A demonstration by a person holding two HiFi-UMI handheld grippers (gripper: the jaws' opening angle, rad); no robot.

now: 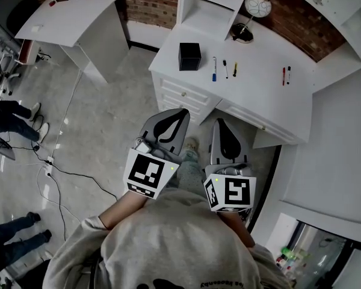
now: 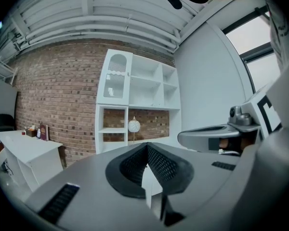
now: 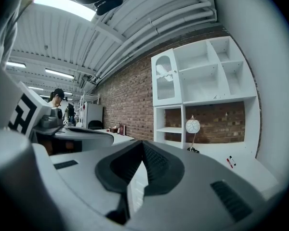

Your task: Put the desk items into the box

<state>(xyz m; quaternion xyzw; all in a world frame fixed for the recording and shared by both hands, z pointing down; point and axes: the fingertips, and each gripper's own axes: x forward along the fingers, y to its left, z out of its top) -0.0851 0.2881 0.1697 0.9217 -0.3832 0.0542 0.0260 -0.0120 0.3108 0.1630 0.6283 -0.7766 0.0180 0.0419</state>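
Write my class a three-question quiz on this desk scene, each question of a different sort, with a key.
1. True or false: in the head view, the black box stands on the white desk to the left of all the pens.
2. How many pens lie on the desk? A three, B five, C eight.
3. Fill in: the jaws of the left gripper and the right gripper are both ____, with nothing between them.
Key: 1 true; 2 B; 3 shut.
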